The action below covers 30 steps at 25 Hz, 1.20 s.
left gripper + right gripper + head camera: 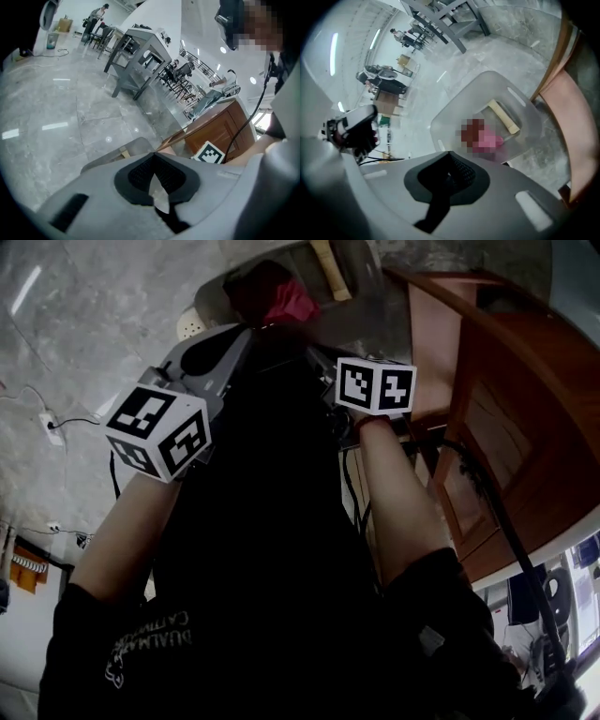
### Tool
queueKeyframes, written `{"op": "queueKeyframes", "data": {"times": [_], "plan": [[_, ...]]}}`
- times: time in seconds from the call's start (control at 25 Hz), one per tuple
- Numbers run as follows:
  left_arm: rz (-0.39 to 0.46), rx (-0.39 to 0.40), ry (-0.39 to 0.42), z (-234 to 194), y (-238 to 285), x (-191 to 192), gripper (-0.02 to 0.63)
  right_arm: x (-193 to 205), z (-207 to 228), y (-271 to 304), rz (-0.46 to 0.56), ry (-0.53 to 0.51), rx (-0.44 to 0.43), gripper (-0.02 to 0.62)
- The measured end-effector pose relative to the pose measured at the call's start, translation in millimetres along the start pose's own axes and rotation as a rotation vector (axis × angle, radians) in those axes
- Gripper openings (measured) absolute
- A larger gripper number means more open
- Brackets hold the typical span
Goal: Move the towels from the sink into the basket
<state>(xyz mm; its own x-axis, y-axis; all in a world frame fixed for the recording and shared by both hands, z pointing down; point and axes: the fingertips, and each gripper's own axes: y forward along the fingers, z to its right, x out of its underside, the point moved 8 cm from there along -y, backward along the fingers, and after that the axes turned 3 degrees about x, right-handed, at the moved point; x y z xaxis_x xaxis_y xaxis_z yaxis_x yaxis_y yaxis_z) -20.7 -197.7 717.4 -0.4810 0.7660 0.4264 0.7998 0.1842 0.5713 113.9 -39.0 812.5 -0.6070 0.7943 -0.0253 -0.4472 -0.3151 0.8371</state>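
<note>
Left gripper (153, 154) and right gripper (450, 155) both have jaws together with nothing visibly pinched, and the red-pink towel (482, 136) lies in the basket (457, 103), ahead of and below the nearer right gripper.
</note>
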Motion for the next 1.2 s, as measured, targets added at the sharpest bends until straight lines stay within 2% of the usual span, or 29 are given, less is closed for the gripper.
{"op": "queueKeyframes", "data": {"times": [0.08,0.16,0.4,0.52,0.64,0.72,0.84,1.04,1.2], "plan": [[0.040,-0.048,0.015,12.2,-6.2,-9.6,0.002,-4.9,-17.1,-21.7,-0.006,-0.050,-0.079,0.006],[0.075,-0.086,0.017,26.8,-13.4,-17.5,0.002,-5.4,-32.1,-45.3,-0.007,-0.099,-0.121,0.006],[0.185,-0.128,0.033,86.7,-48.0,-44.5,0.002,-11.8,-60.9,-124.8,0.077,-0.155,-0.106,0.006],[0.246,-0.160,0.041,115.7,-71.5,-57.0,0.002,-15.0,-82.3,-163.8,0.099,-0.233,-0.149,0.006],[0.326,-0.197,0.040,144.8,-94.3,-74.3,0.002,-18.9,-96.8,-204.9,0.116,-0.309,-0.132,0.006],[0.361,-0.199,0.053,171.7,-109.6,-84.1,0.002,-14.7,-104.5,-233.9,0.123,-0.315,-0.114,0.006],[0.416,-0.189,0.091,214.4,-129.8,-99.2,0.002,-6.6,-121.6,-272.7,0.133,-0.348,-0.174,0.006],[0.591,-0.187,0.176,265.7,-163.2,-141.4,0.002,-28.2,-162.1,-319.8,0.196,-0.553,-0.220,0.006],[0.656,-0.174,0.212,305.7,-189.0,-144.7,0.002,-17.4,-178.8,-353.8,0.203,-0.664,-0.181,0.006]]}}
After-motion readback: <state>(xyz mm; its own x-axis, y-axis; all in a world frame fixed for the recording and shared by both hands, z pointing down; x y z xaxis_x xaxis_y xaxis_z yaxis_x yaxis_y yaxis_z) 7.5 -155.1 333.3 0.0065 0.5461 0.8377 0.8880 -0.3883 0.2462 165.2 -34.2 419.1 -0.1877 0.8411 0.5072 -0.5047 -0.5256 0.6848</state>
